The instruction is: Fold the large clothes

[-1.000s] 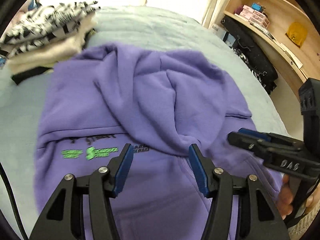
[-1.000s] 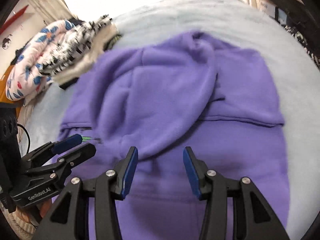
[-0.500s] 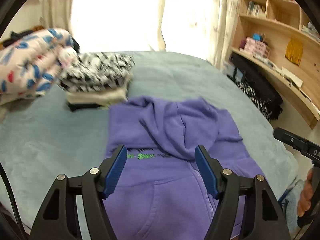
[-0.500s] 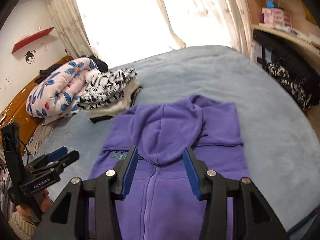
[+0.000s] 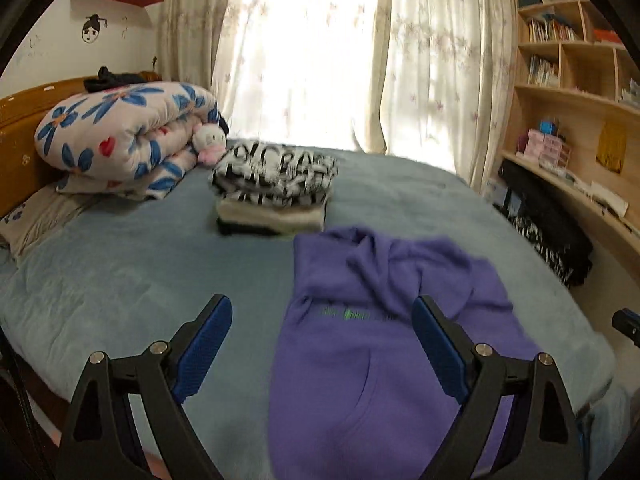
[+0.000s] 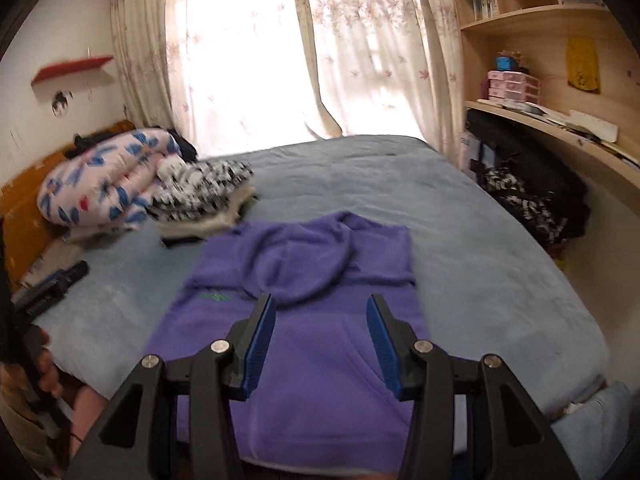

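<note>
**Hoodie half-folded, both grippers empty**

Hoodie (image 5: 384, 344) lies flat at near edge of bed (image 5: 120, 272), hood flopped onto chest. Left gripper (image 5: 322, 344) has just opened wide, nothing btwn jaws; right gripper (image 6: 322, 344) half open, empty. Risk: grabbing one layer only, dragging fold apart.

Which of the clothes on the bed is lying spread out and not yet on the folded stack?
The purple hoodie, lying flat at the near edge of the bed. The black-and-white patterned top already sits folded on the stack behind it.
</note>
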